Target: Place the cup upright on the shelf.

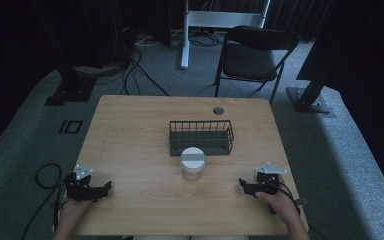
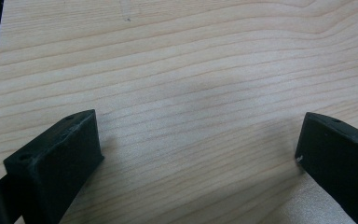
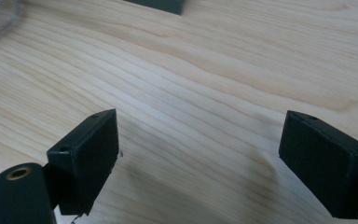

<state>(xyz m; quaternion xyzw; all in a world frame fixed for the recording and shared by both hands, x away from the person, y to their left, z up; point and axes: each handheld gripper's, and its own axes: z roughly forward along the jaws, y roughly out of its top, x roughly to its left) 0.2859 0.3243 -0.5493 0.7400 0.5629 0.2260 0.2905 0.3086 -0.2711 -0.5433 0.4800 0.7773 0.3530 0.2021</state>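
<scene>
While we held the left tool point(image 1: 106, 186) and right tool point(image 1: 242, 184) spread and empty, a clear white-lidded jar point(image 1: 193, 163) stood mid-worktop point(image 1: 130, 130), just before a dark wire basket point(image 1: 201, 136); a folding chair point(image 1: 252, 52) waited behind.

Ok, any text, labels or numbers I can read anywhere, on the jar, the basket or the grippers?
None can be read.
Jar: white lid with a grey band, no lettering that can be made out.
Basket: bare wire, no tag.
Left gripper and right gripper: plain black jaws, no markings.
Floor mark: a black square outline, not a letter.
</scene>
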